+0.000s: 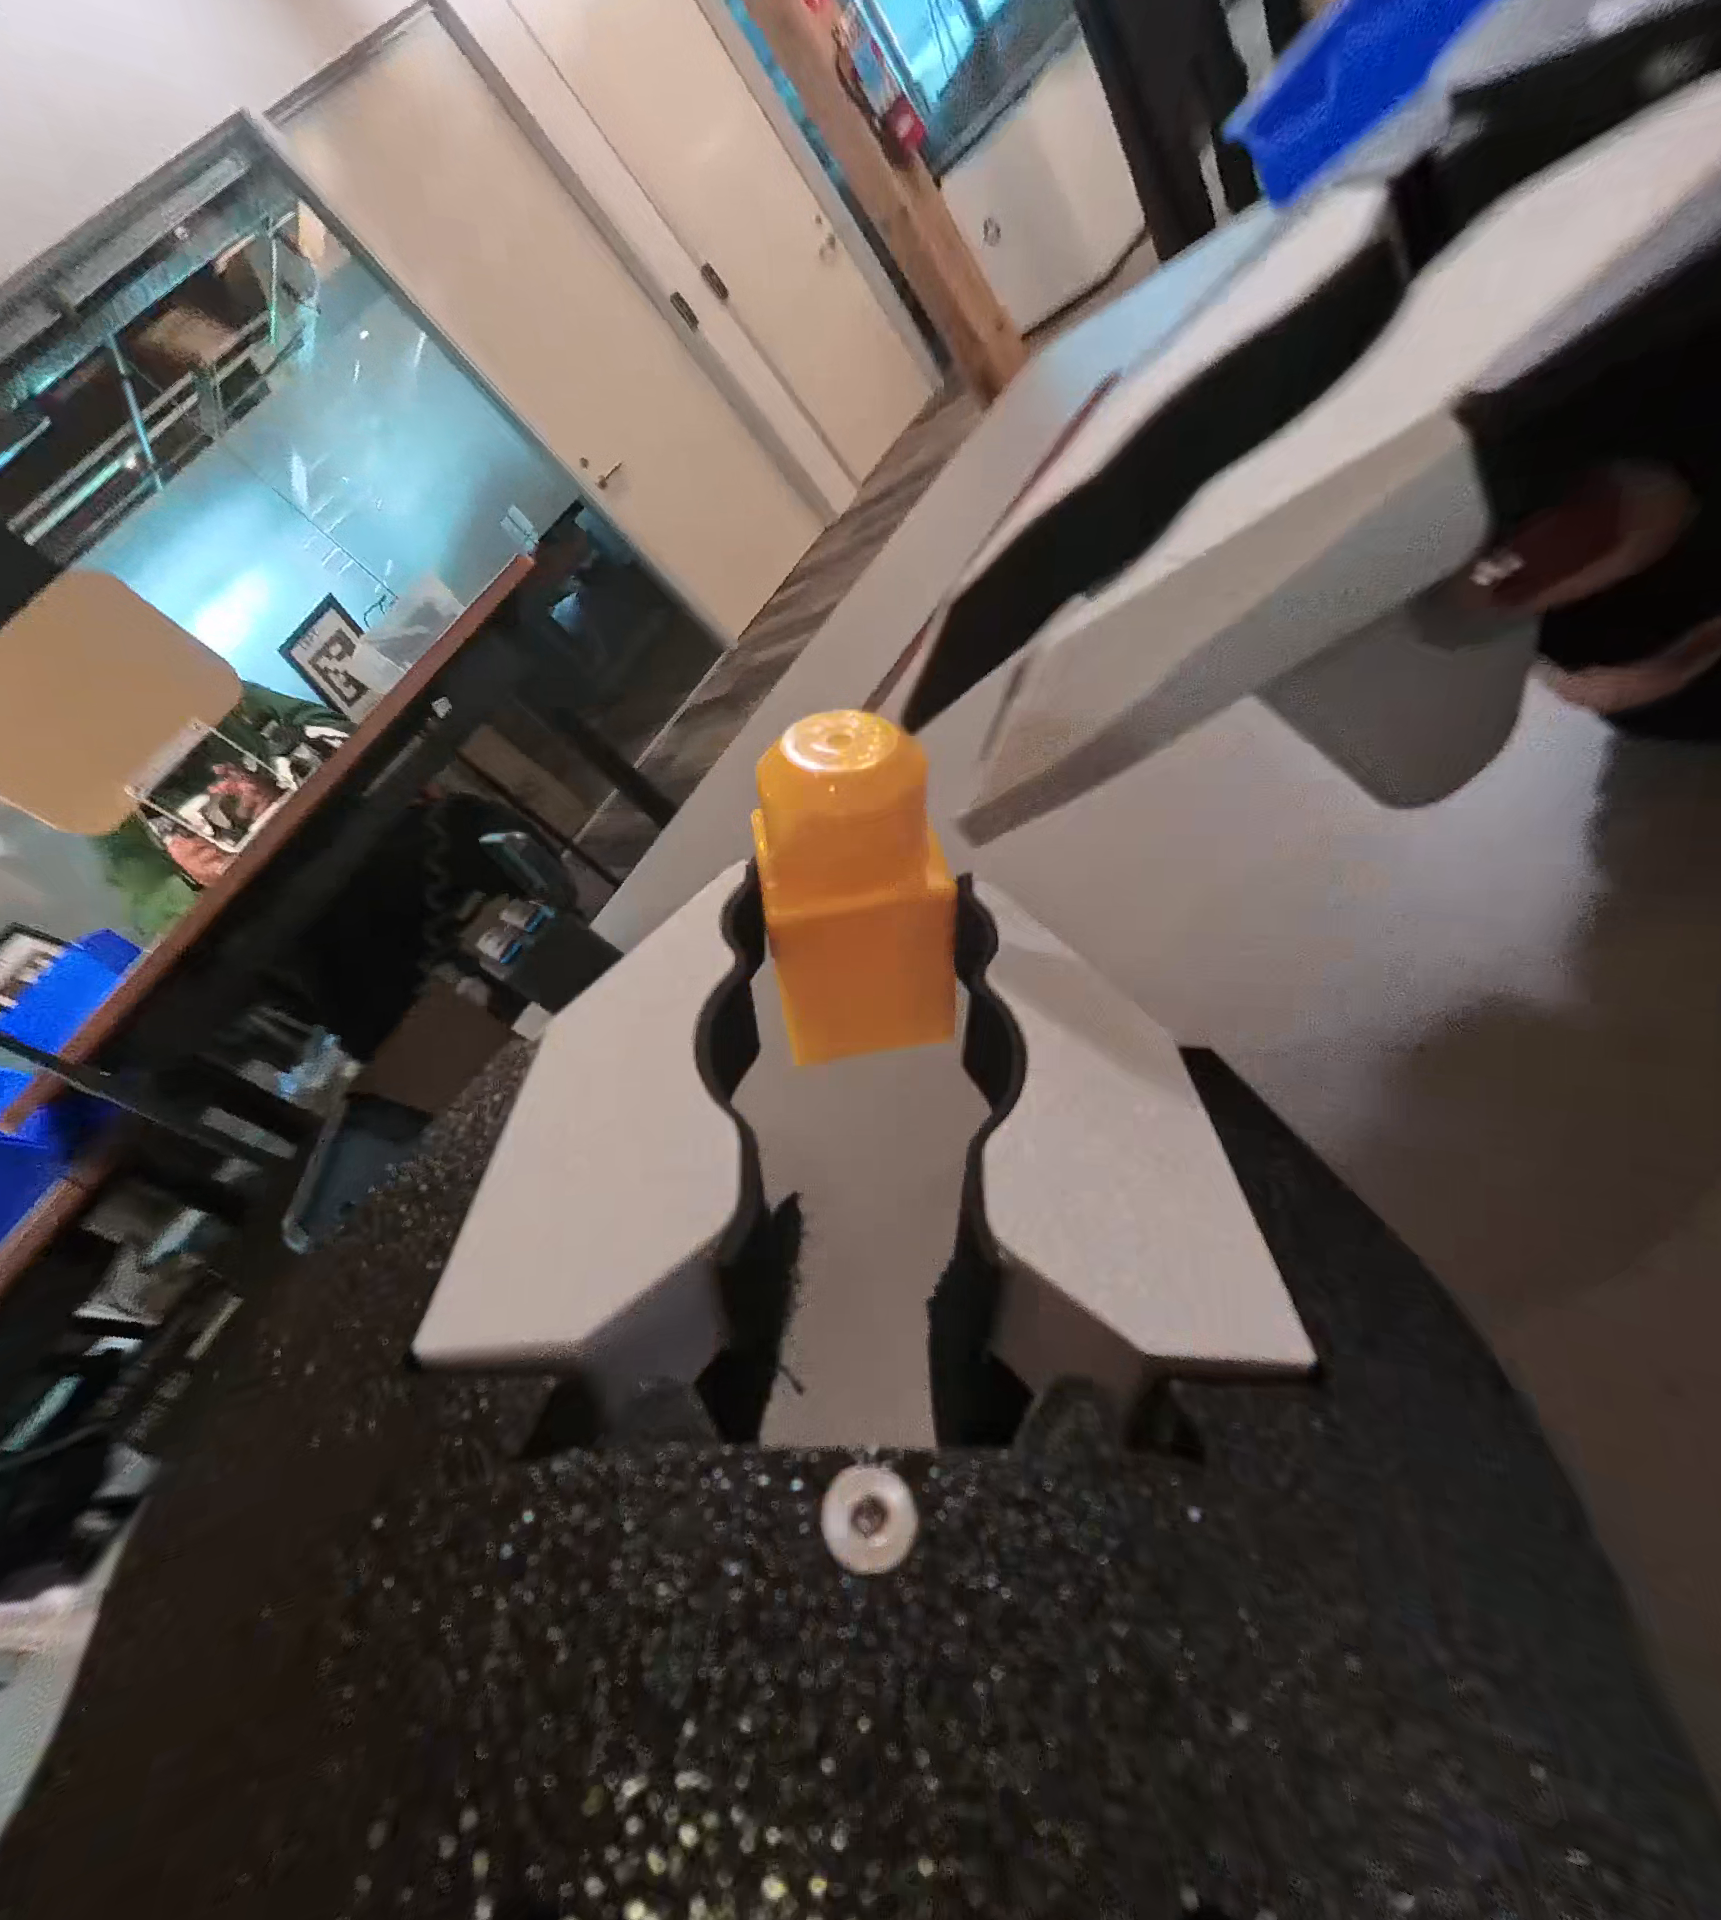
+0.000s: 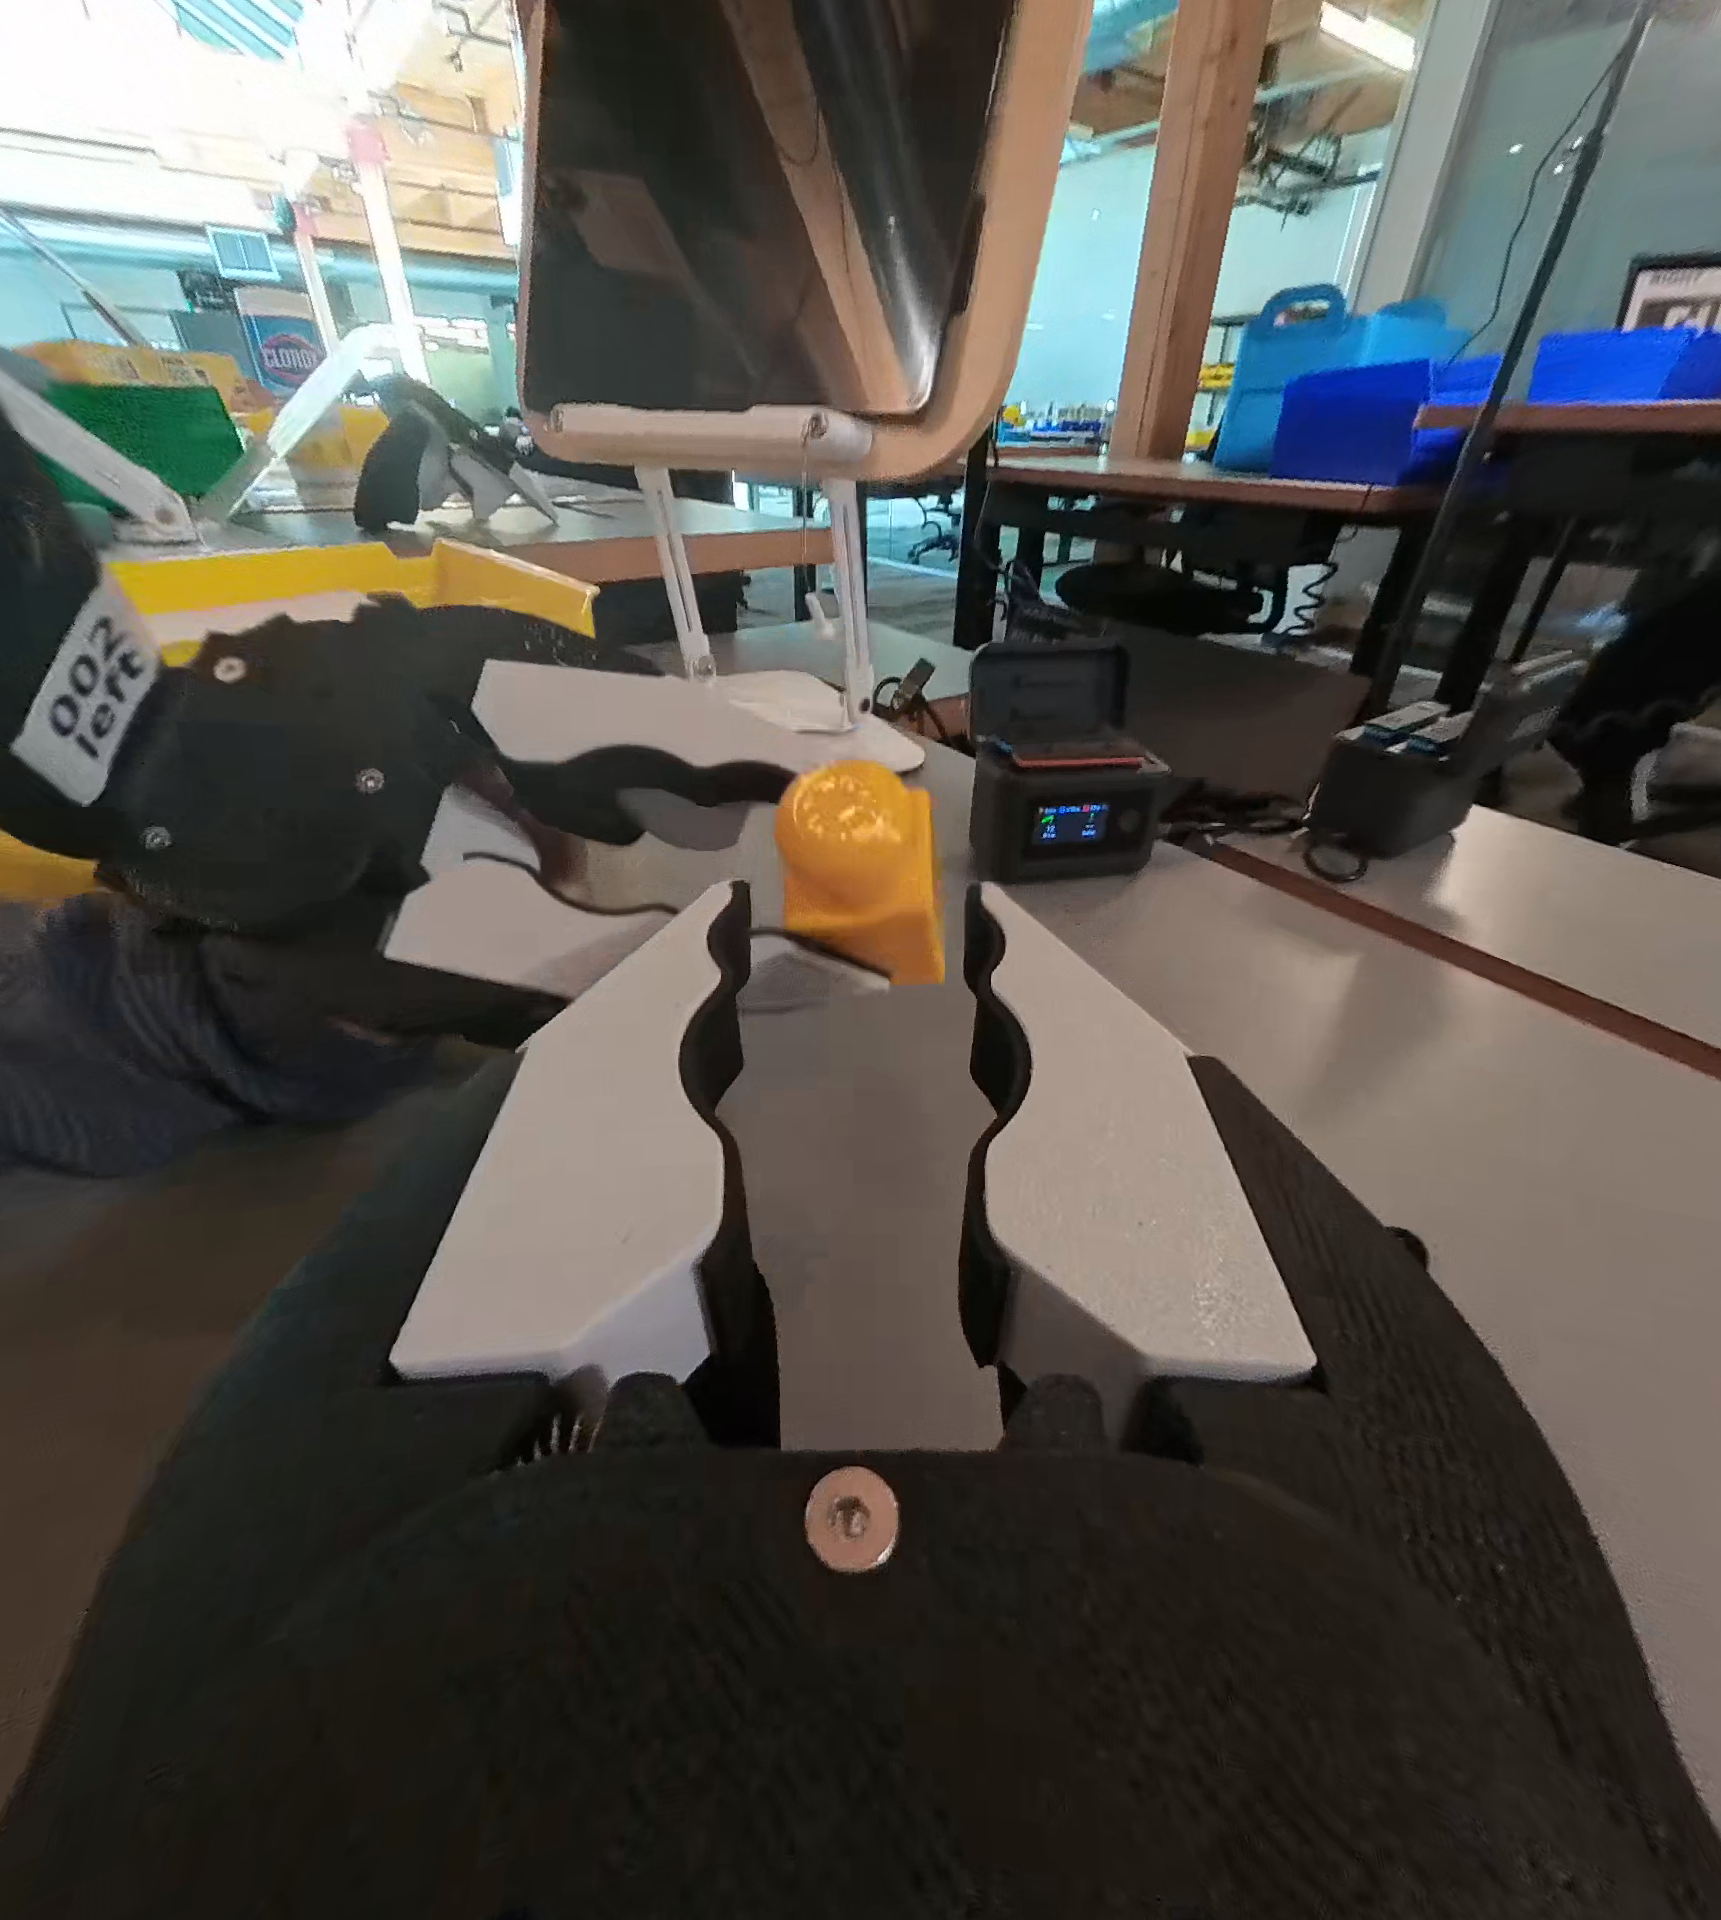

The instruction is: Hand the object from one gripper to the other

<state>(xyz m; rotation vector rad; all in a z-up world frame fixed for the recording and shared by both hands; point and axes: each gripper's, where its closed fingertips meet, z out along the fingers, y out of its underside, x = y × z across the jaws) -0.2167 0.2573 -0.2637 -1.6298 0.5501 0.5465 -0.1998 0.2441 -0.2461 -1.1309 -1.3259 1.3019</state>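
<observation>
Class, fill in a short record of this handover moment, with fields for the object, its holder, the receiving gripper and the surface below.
object: small orange plastic building block with one round stud on top
holder: left gripper, jaws shut on the block's sides
receiver: right gripper, jaws open, block just ahead of its tips, not yet gripped
surface: grey table, with a small black device with a lit screen

Open gap between right gripper (image 2: 856, 914) fingers (image 2: 627, 1091), orange block (image 2: 861, 873) just ahead.

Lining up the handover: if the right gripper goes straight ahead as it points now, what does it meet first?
Probably the orange block held by the left gripper; it sits just beyond the right gripper, whose jaws stand open. Depth is uncertain.
</observation>
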